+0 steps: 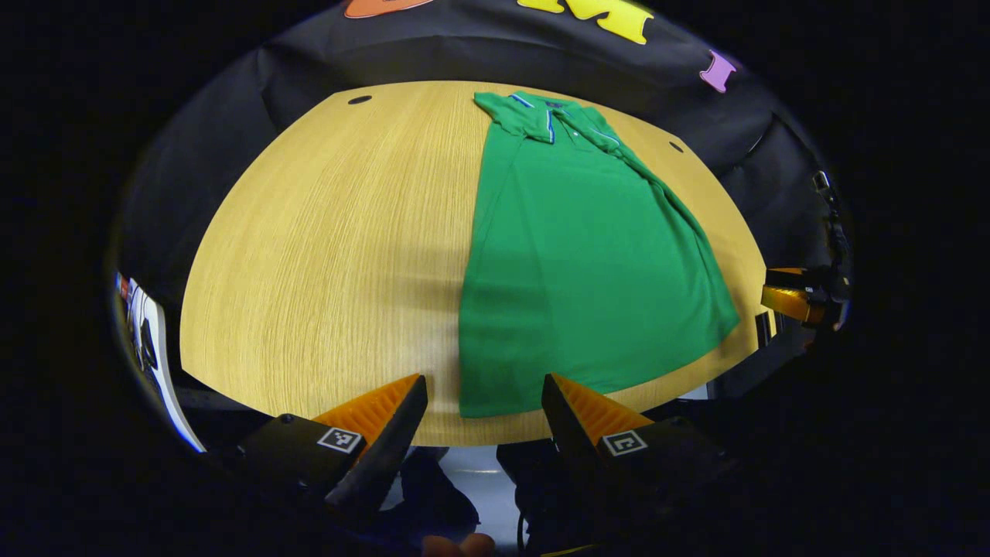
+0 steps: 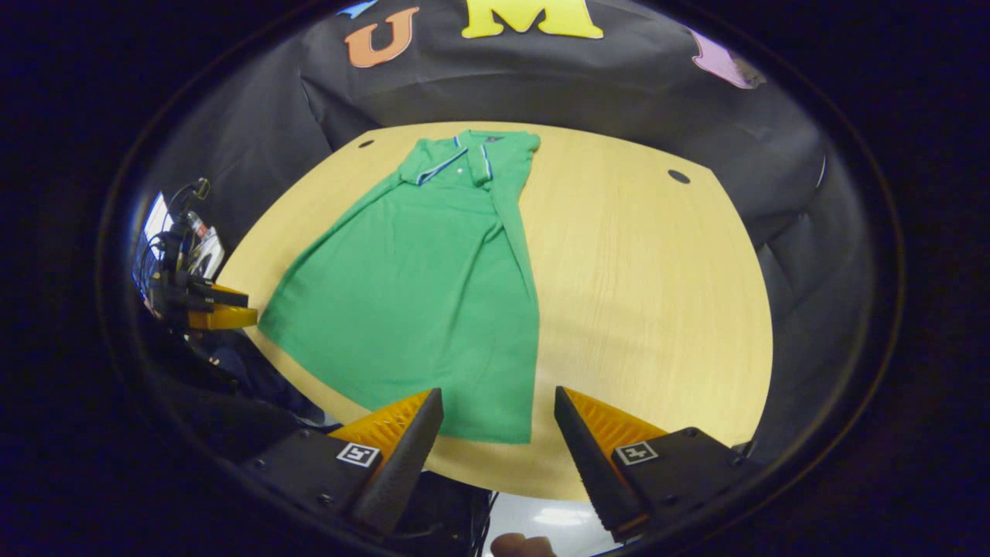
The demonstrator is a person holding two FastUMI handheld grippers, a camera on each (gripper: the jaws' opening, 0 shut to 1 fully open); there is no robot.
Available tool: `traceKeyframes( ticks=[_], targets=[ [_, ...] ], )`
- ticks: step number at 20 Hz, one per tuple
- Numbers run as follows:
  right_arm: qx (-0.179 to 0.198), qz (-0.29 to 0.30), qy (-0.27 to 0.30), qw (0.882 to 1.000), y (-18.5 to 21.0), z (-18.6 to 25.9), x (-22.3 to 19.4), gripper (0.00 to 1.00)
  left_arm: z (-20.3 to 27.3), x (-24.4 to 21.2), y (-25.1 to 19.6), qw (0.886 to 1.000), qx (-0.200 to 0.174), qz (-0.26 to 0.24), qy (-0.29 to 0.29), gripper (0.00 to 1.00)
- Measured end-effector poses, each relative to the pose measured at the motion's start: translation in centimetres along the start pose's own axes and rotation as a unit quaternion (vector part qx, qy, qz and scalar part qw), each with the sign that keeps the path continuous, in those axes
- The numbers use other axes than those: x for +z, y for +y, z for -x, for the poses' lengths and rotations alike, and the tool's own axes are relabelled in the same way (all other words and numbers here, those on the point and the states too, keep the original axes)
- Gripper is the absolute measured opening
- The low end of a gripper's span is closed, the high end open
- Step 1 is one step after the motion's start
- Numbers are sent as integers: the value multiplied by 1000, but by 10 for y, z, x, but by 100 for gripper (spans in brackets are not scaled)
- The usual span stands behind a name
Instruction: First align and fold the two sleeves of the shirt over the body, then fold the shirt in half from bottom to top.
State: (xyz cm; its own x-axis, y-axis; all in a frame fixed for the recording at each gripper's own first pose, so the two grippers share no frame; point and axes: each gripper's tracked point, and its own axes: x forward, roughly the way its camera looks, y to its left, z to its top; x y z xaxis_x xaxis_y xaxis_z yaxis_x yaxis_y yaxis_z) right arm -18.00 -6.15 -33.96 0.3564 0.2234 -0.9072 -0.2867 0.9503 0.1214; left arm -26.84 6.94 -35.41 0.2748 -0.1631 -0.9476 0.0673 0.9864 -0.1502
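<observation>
A green shirt lies flat on the wooden table, collar at the far end and hem toward the near edge. Both sleeves are already folded in over the body, so the garment forms a long, narrow shape.

In the left gripper view, the left gripper hangs over the near edge of the table with its jaws apart and nothing between them. The shirt's near left hem corner sits just ahead of the gap, between the two jaws but not touching them. Far off to the right of these jaws, beyond the shirt's other hem corner, the right gripper shows at the table's edge.

In the right gripper view, the right gripper also has its jaws spread and empty. The hem's right corner lies just ahead of the gap, close to the left jaw. Well to the left of these jaws, the left gripper shows beside the table.
</observation>
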Motion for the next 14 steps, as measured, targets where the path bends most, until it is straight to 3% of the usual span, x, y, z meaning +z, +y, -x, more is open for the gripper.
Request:
traceKeyframes(
  ticks=[4,14],
  targets=[
    [-4,10,43,999,3,-14,-27,94,-4,-10,1,1000,5,-5,15,96],
    [-34,11,90,995,7,-49,-42,93,-19,-3,-1,999,29,-21,36,96]
  ],
)
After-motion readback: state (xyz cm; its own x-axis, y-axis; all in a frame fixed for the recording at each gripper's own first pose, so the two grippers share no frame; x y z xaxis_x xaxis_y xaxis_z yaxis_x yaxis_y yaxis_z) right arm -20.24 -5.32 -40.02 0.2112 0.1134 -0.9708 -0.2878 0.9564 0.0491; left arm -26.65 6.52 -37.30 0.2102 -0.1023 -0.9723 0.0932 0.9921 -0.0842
